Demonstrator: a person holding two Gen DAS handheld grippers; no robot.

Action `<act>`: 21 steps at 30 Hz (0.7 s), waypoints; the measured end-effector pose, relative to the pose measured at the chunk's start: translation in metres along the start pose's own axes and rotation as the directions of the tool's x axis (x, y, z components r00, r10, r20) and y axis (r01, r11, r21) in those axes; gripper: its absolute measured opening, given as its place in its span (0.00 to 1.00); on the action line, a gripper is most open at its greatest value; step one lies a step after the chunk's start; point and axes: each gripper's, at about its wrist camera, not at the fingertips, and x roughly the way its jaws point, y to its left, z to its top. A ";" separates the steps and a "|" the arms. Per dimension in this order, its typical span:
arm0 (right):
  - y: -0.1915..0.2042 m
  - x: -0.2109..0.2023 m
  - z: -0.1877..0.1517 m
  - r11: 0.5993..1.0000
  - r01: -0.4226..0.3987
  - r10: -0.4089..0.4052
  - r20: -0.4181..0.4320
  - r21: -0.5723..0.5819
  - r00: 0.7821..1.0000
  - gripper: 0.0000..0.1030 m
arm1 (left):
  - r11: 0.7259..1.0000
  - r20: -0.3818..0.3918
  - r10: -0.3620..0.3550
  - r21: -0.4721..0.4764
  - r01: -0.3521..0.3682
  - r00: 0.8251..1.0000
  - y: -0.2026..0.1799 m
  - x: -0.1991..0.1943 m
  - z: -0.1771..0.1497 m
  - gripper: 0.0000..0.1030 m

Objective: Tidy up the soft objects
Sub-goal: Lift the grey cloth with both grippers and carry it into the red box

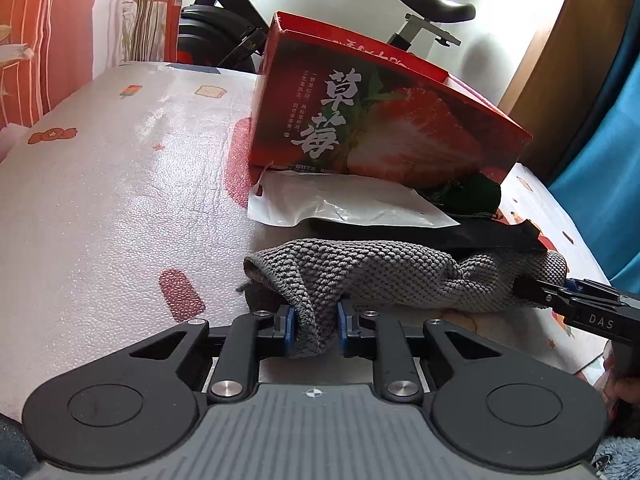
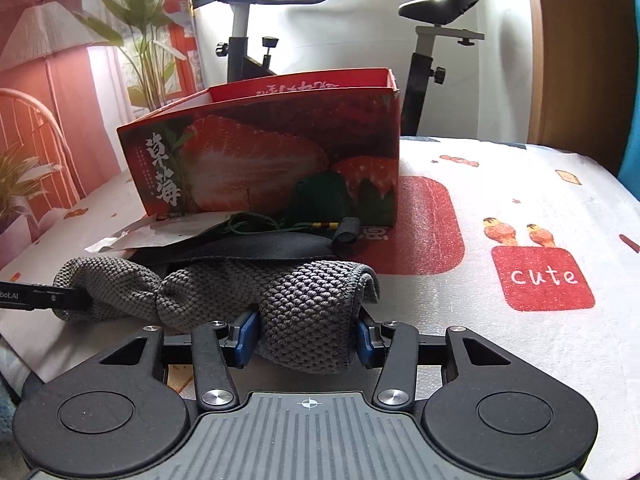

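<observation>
A grey knitted cloth (image 1: 400, 276) lies bunched on the patterned table cover (image 1: 120, 200), stretched between both grippers. My left gripper (image 1: 316, 320) is shut on a hanging fold at the cloth's left end. In the left wrist view the right gripper (image 1: 524, 290) comes in from the right with its tips buried in the cloth. In the right wrist view my right gripper (image 2: 308, 336) is shut on a thick fold of the grey cloth (image 2: 312, 292), and the left gripper (image 2: 84, 300) bites its far left end.
A red strawberry box (image 1: 380, 120) stands open-topped just behind the cloth. Against it lie a white plastic bag (image 1: 340, 200), a black fabric piece (image 2: 248, 248) and a dark green pouch (image 2: 320, 196) with a cord. An exercise bike (image 2: 428, 60) stands beyond the table.
</observation>
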 end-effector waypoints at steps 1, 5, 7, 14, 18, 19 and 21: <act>0.000 -0.001 0.000 1.000 0.002 -0.002 0.005 0.001 1.000 0.43 | 1.000 -0.001 0.001 0.000 -0.001 1.000 0.000 0.000 0.000 0.20; 0.001 -0.004 0.000 1.000 0.016 -0.016 0.020 -0.008 1.000 0.47 | 1.000 -0.004 0.004 -0.008 -0.004 1.000 0.001 0.001 0.001 0.20; 0.000 -0.006 0.001 1.000 0.025 -0.025 0.033 0.003 0.999 0.49 | 1.000 -0.005 0.005 -0.012 -0.005 1.000 0.001 0.001 0.001 0.20; 0.001 -0.008 0.002 1.000 0.003 -0.003 0.026 -0.007 1.000 0.21 | 1.000 0.005 0.008 -0.011 -0.008 1.000 -0.002 0.000 0.001 0.20; 0.011 -0.019 0.007 0.999 0.002 0.001 0.055 -0.051 0.998 0.16 | 1.000 0.024 0.001 -0.022 0.000 1.000 -0.001 -0.009 0.002 0.19; 0.012 -0.024 0.008 0.998 -0.003 0.008 0.072 -0.059 0.997 0.16 | 1.000 0.031 -0.002 -0.028 0.003 1.000 0.000 -0.013 0.002 0.19; 0.014 -0.032 0.010 0.997 -0.020 0.026 0.099 -0.070 0.995 0.16 | 0.999 0.057 0.001 -0.032 0.001 0.998 0.000 -0.023 0.005 0.19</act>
